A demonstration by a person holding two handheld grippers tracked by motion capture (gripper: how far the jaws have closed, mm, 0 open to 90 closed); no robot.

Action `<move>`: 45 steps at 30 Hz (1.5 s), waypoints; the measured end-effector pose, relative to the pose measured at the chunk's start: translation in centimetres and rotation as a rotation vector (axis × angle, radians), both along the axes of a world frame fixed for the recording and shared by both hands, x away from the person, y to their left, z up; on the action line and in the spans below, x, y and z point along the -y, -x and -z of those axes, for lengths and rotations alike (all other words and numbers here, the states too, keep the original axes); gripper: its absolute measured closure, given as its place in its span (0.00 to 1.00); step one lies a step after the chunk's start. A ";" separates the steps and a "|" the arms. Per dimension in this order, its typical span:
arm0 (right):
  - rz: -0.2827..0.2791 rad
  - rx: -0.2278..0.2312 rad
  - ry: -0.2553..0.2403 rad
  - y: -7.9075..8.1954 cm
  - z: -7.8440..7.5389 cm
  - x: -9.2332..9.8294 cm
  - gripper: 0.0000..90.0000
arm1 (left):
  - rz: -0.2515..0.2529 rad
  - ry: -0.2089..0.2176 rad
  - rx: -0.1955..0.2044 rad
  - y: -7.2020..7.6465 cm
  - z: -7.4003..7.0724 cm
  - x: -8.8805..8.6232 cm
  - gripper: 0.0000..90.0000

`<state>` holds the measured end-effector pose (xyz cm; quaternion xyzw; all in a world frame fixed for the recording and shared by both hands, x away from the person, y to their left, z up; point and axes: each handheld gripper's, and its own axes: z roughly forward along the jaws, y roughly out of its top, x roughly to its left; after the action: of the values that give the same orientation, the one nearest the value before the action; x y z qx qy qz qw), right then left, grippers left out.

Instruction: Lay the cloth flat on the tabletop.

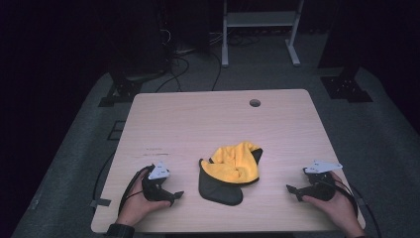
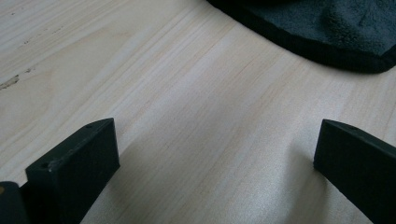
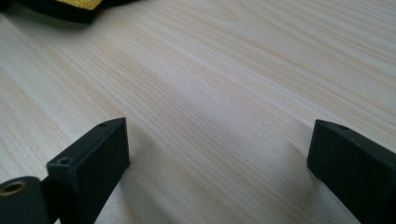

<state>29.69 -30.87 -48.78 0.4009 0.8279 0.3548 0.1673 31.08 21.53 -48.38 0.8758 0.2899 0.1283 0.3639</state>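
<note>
1. Handling (judged). The crumpled yellow-and-dark-grey fleece cloth (image 1: 230,171) looks light, soft and limp, w/ no stiff part; expect it to sag and drape when lifted, not slip. Not fragile. Best hold: pinch the bound edge or a corner, one gripper per side, approx. at the dark lower lobe near the left gripper and at the yellow fold's right end toward the right gripper. A pinch in mid-heap will likely pick up several layers at once.

2. Appearance. Yellow pile face shows on the upper part, folded over in ridges; dark grey reverse face spreads below as a rounded lobe. A darker bound hem runs along the edge, seen close in the left gripper view (image 2: 327,32). Pile is short and nubby.

3. Location. Cloth lies on the pale wood-grain table top (image 1: 198,119), near the front edge, approx. midway between the two grippers and touching neither. A round cable hole (image 1: 254,103) sits well behind it.

4. Grippers. Left gripper (image 1: 173,194): resting on table, jaws spread wide, nothing between them, aimed toward the cloth. Right gripper (image 1: 292,189): same condition, jaws wide apart and empty, resting on table right of the cloth.
</note>
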 end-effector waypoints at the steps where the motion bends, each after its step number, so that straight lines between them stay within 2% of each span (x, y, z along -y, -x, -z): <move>1: 0.000 0.000 0.000 0.0 0.0 0.0 0.05 | 0.000 0.000 0.000 0.0 0.0 0.0 0.00; 13: 0.001 0.000 -0.002 0.1 0.0 0.1 0.06 | 0.000 0.000 0.000 0.0 0.0 0.0 0.00; 17: 0.003 0.016 -0.016 0.4 -0.2 0.4 0.21 | 0.000 0.000 0.000 0.0 0.0 0.0 0.00; 20: -0.012 0.008 -0.020 0.4 -0.5 0.5 0.33 | 0.000 0.000 0.000 0.0 0.0 0.0 0.00; 23: -0.037 0.020 -0.042 0.5 -1.1 0.3 0.36 | 0.000 0.000 0.000 0.0 0.0 0.0 0.00; 29: -0.105 0.029 -0.104 0.8 -2.1 -1.1 0.38 | 0.000 0.000 0.000 0.0 0.0 0.0 0.00; 33: -0.138 0.026 -0.126 0.7 -2.3 -2.1 0.38 | 0.000 0.000 0.000 0.0 0.0 0.0 0.00; 45: -0.266 0.044 -0.126 0.3 -3.2 -7.0 0.39 | 0.000 0.000 0.001 0.0 0.0 0.0 0.00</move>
<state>29.37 -23.85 -45.58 0.2892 0.8460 0.4340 0.1114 31.08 21.53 -48.38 0.8759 0.2896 0.1286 0.3638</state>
